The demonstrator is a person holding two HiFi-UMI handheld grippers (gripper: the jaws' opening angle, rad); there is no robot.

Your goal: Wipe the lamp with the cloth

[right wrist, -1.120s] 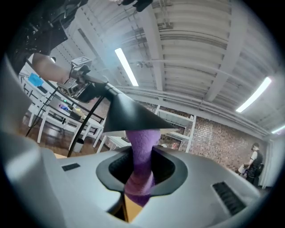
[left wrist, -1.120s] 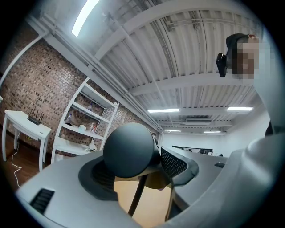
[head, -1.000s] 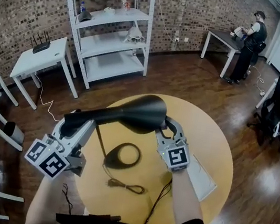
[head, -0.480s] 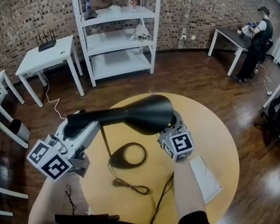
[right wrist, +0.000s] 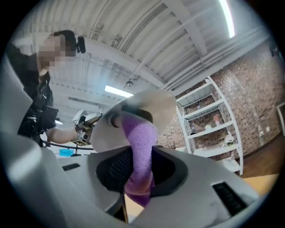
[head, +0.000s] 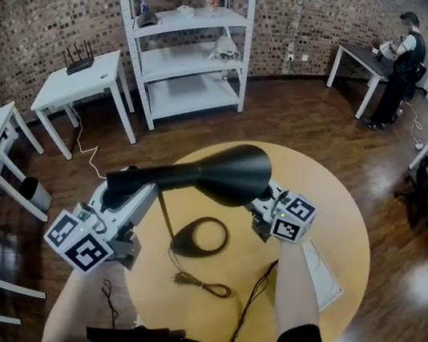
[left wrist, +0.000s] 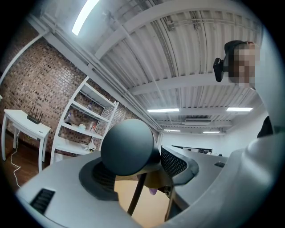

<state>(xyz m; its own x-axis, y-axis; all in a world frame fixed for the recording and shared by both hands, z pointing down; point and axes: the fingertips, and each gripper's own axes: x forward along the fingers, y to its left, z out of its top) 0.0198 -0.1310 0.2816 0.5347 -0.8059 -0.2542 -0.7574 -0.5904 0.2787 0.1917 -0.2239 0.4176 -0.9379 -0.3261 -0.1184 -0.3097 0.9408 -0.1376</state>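
Left tongs [left wrist: 140,169] clamp lamp [head: 166,175]; right tongs [right wrist: 140,165] pinch cloth [right wrist: 140,144]; shade [head: 234,173] hides cloth in head view

Lamp [head: 228,173] on table [head: 335,215]; cloth [right wrist: 140,153] perhaps touching it.

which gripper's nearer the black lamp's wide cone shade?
Right. The right gripper, clamping the purple cloth, sits at the rim of the black shade; the left gripper grips the narrow far end of the lamp.
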